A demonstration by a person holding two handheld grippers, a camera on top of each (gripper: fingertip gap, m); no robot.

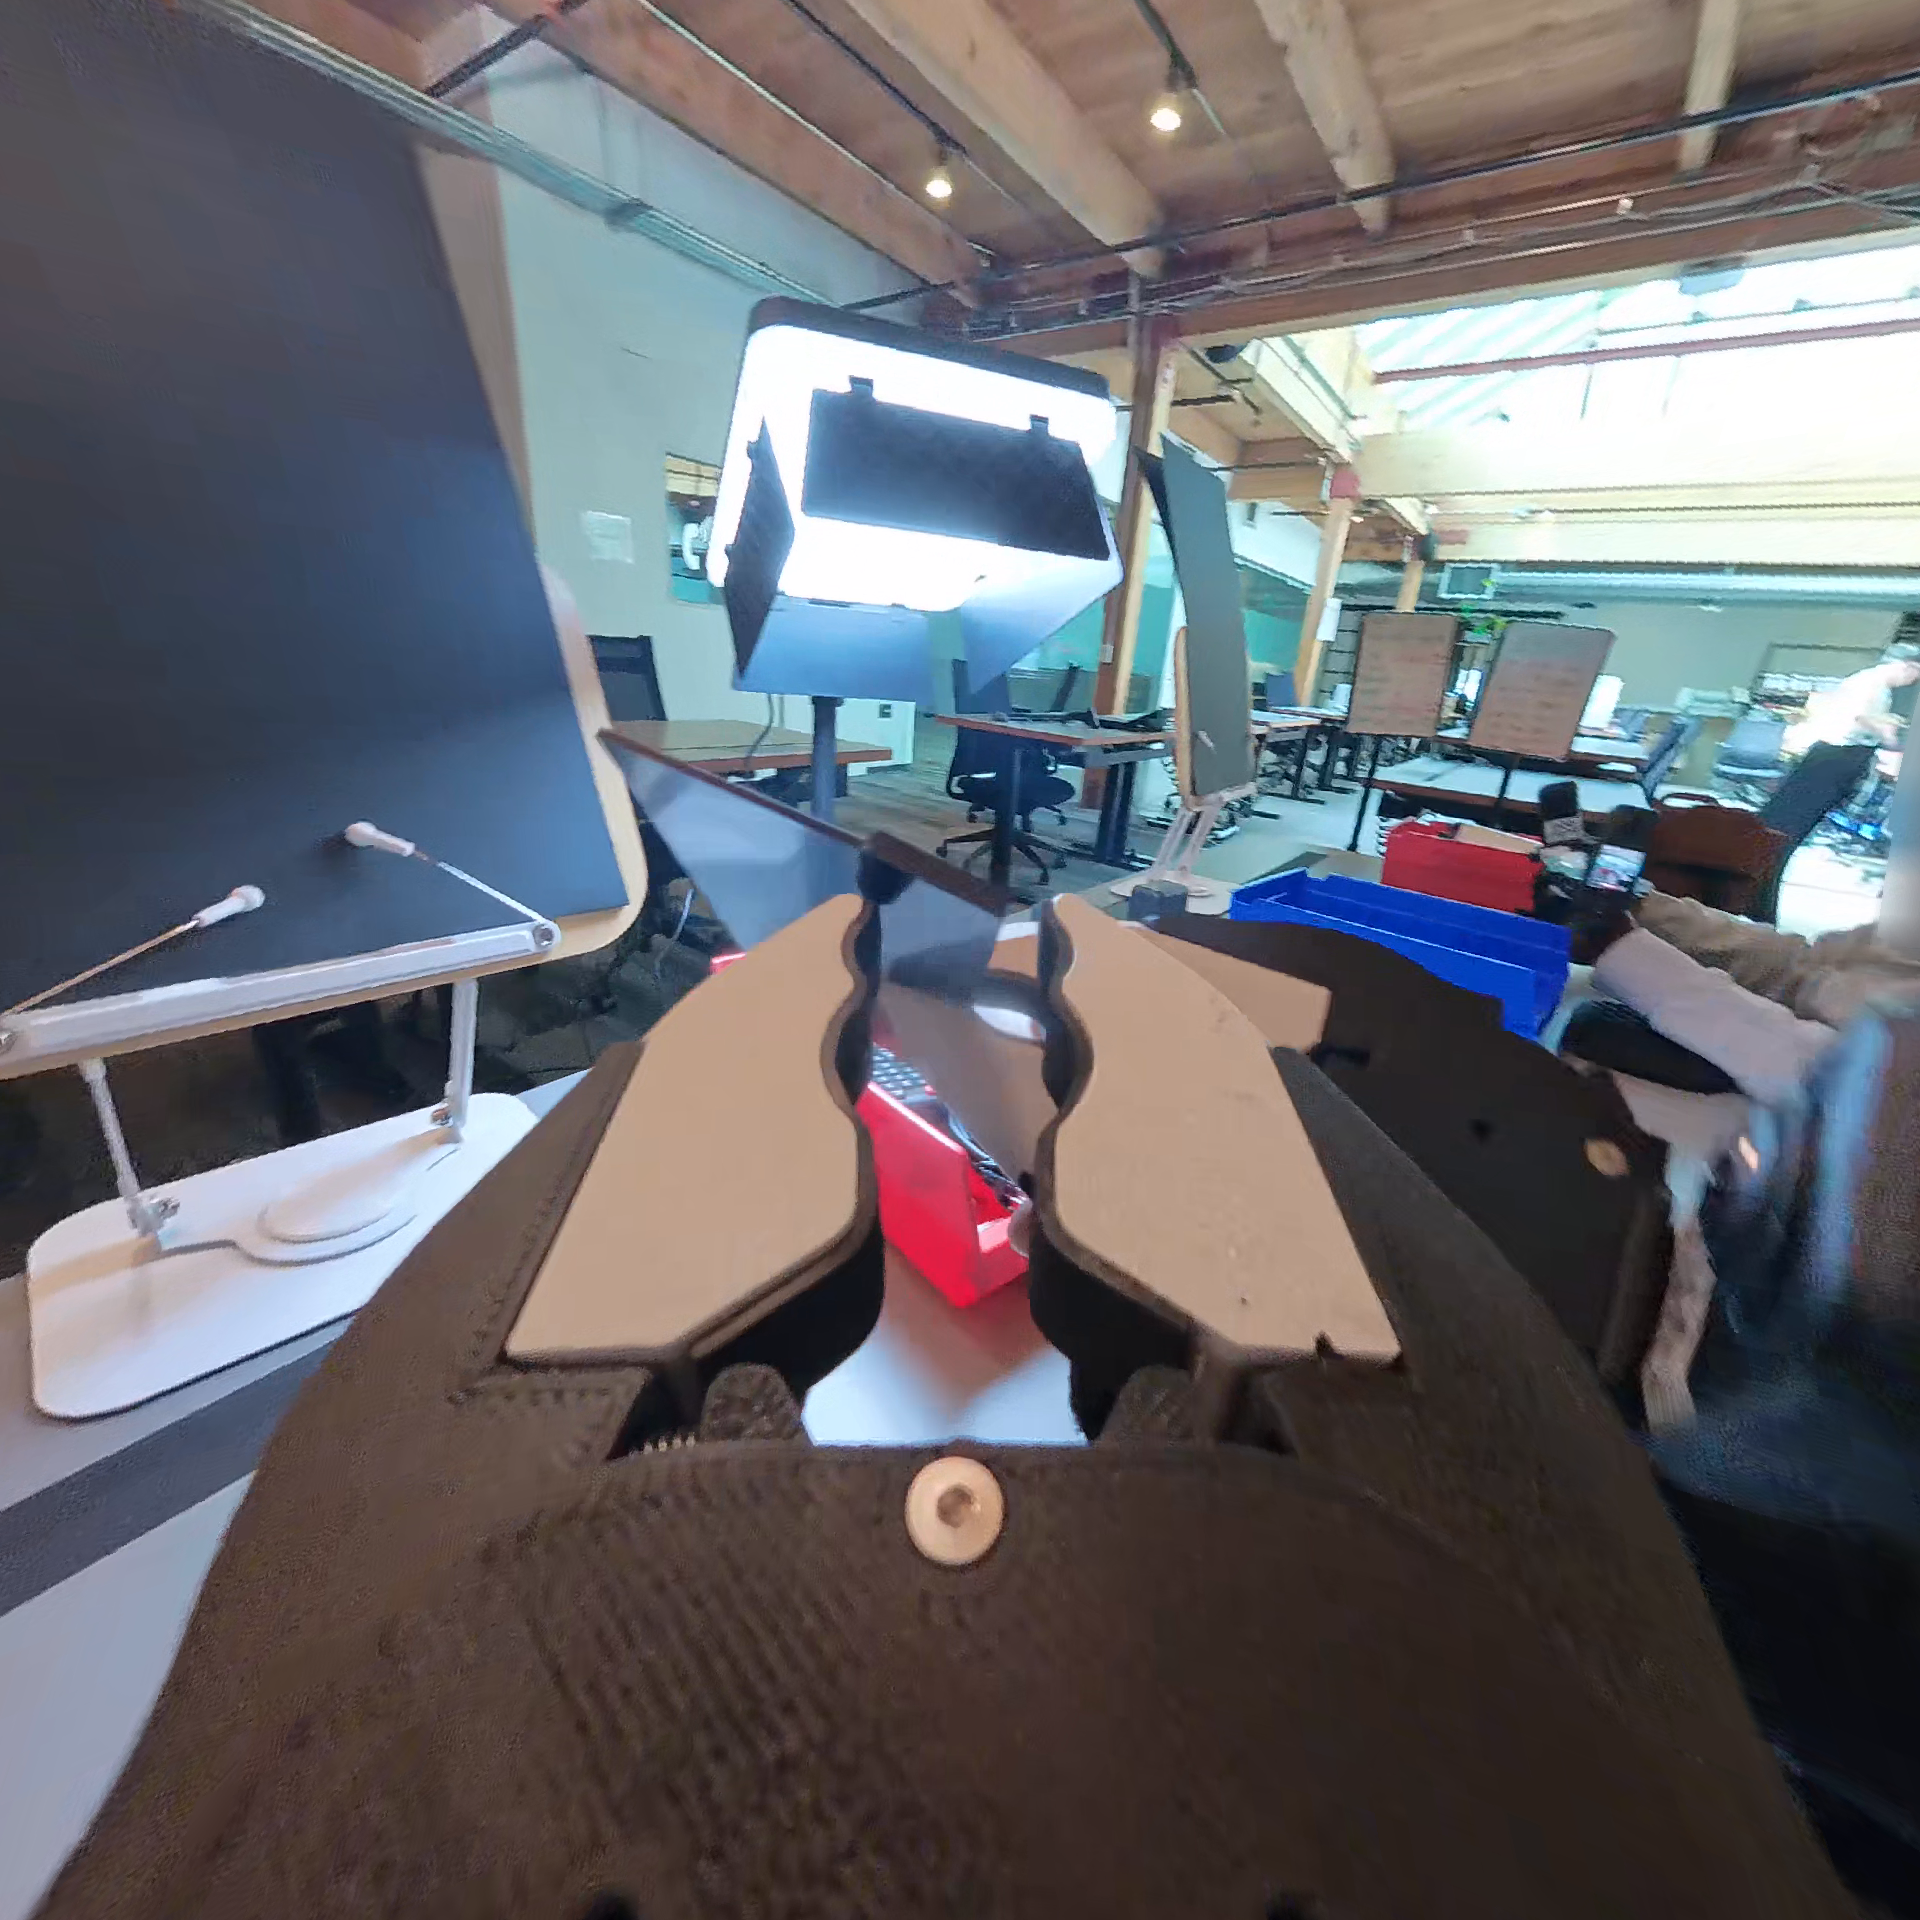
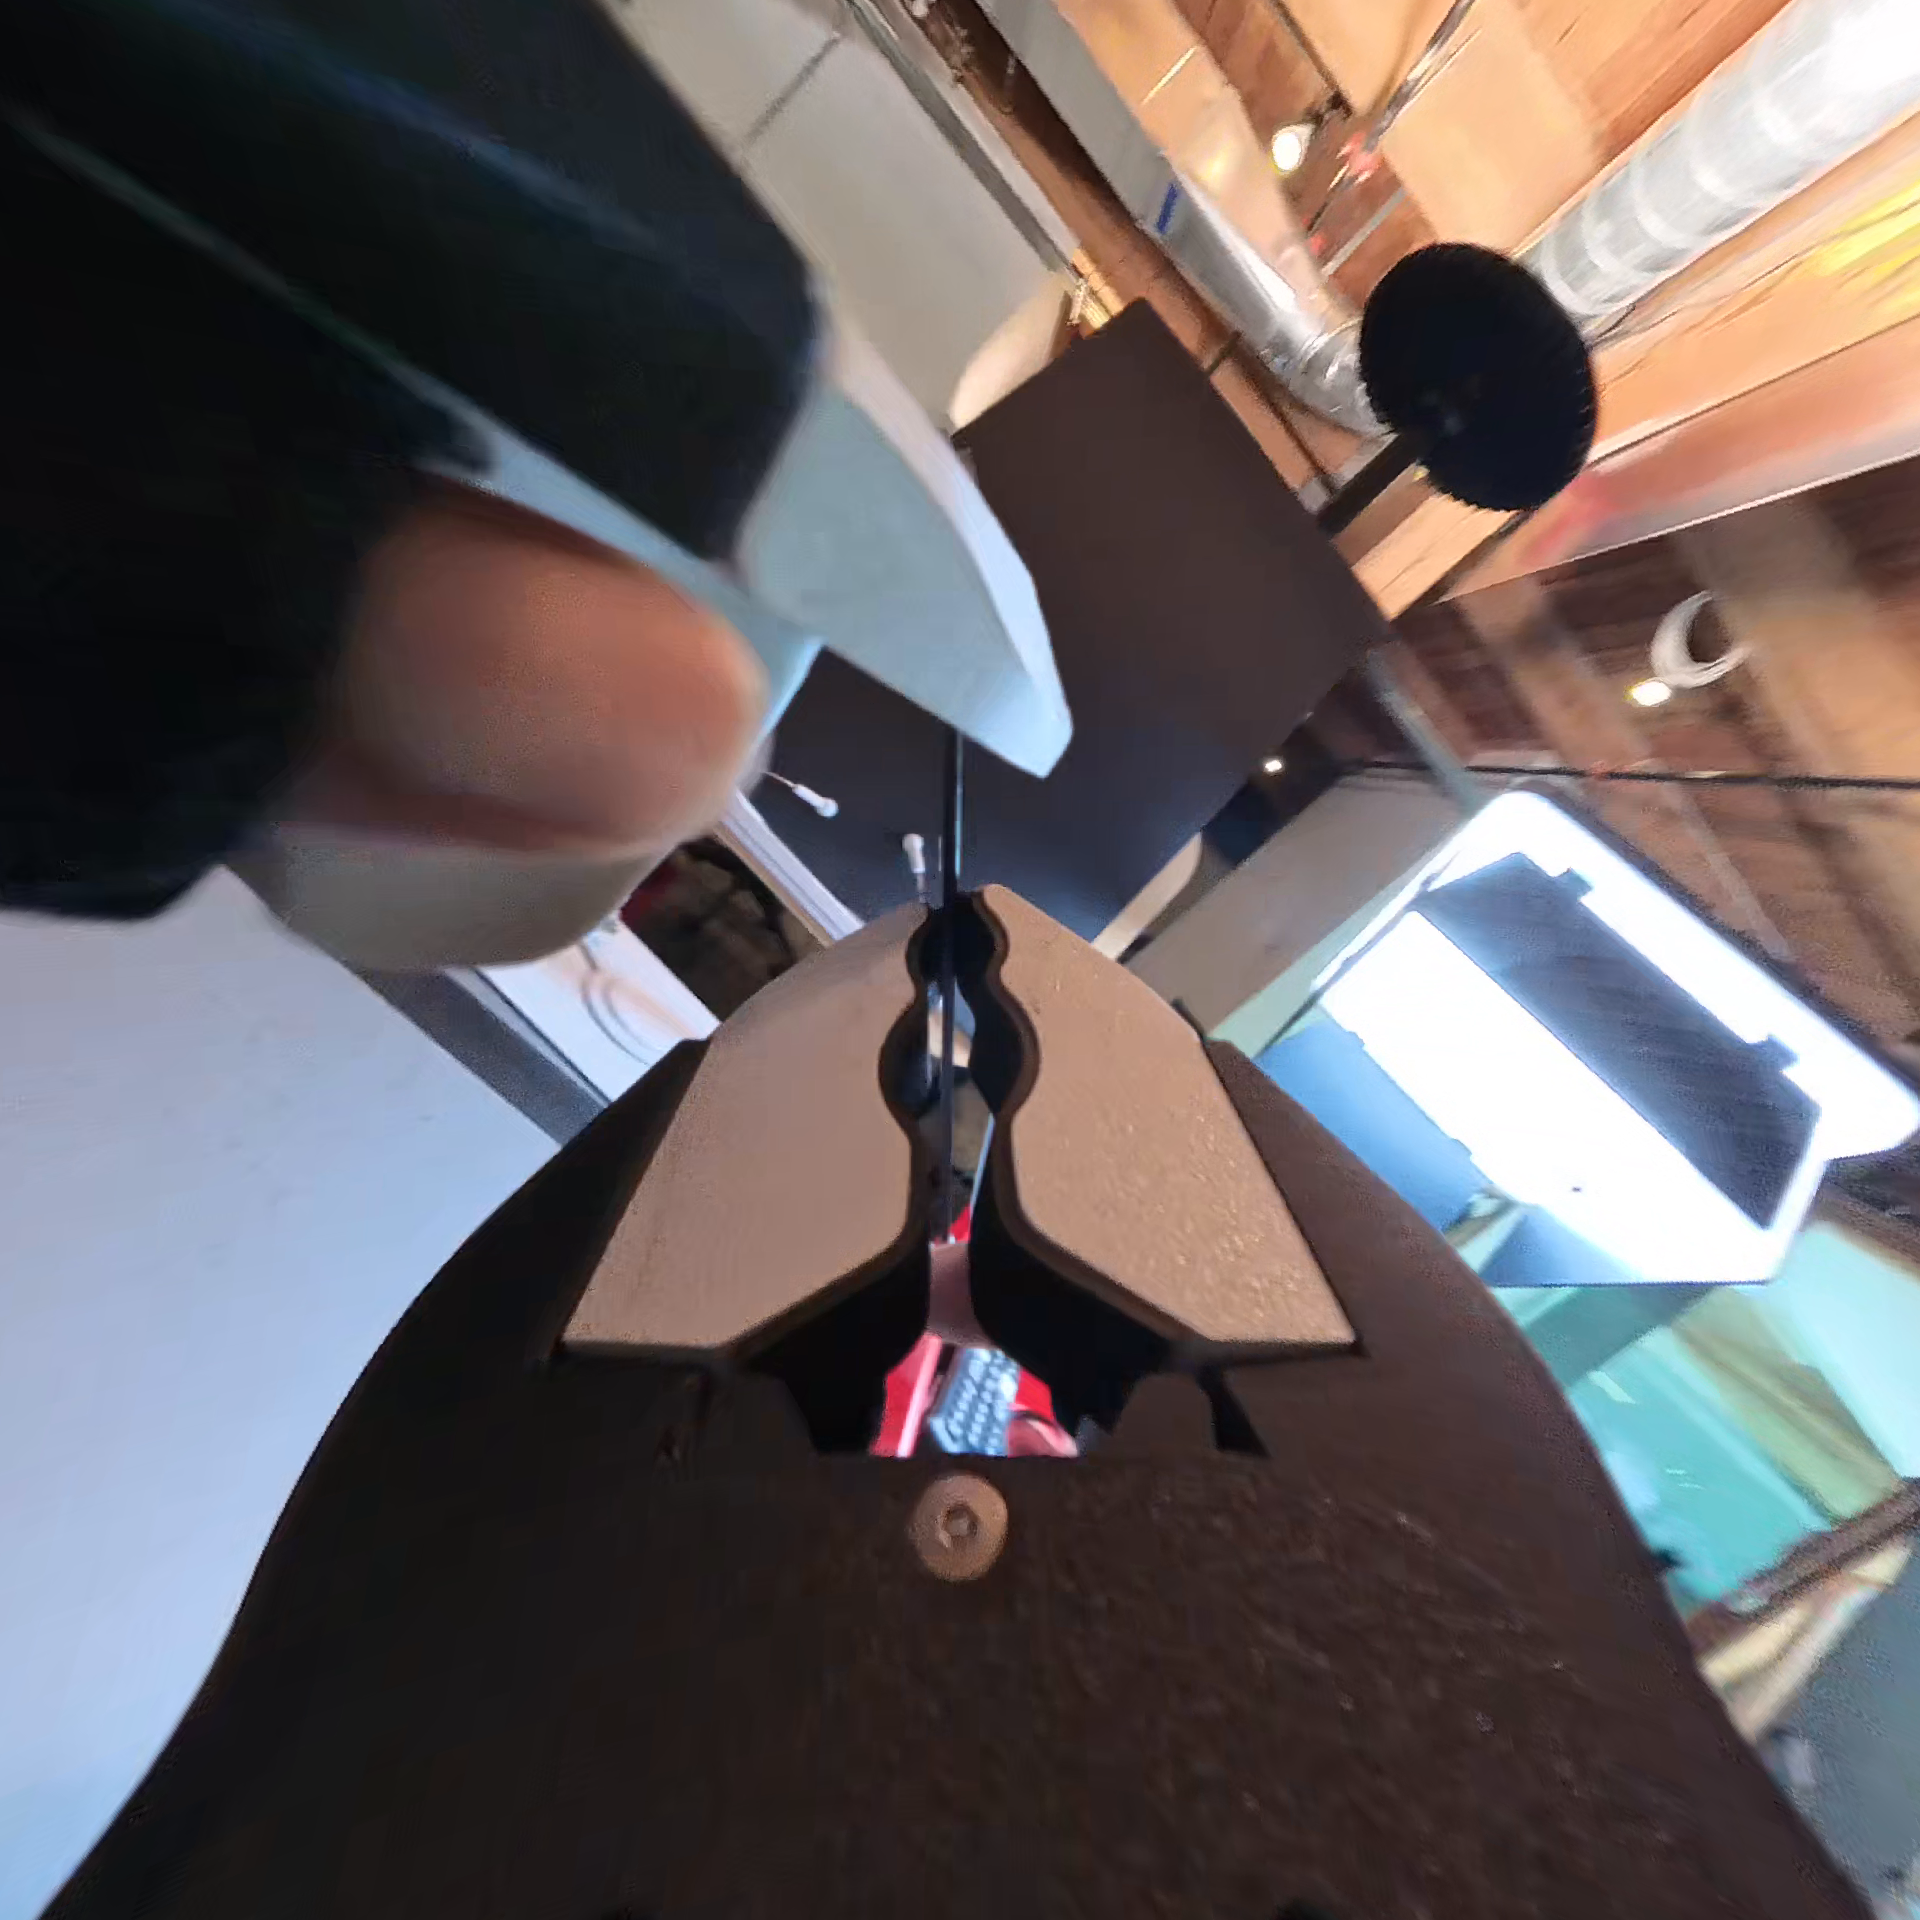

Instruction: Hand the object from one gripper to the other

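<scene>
Right wrist view shows the right gripper (image 2: 954,920) with its two fingers pressed together on a thin dark sheet (image 2: 952,997), seen edge-on as a black line running up through the wavy gap between them and out past the tips. Beyond the tips and to their left, blurred, sits the left gripper (image 2: 914,592), one pale finger (image 2: 894,561) pointing down towards the sheet's upper edge, with a person's hand (image 2: 520,707) wrapped around its dark body. Below the fingers' roots, a red box (image 2: 966,1392) shows through the opening.

From the left wrist view, the left gripper (image 1: 951,914) has its fingers apart, with a clear gap between them. The sheet (image 1: 790,842) appears here as a flat, glossy dark plate extending from the gap out past the left fingertip; whether either finger touches it I cannot tell. The red box (image 1: 925,1174) lies under the gap, on a white table (image 1: 104,1662).
</scene>
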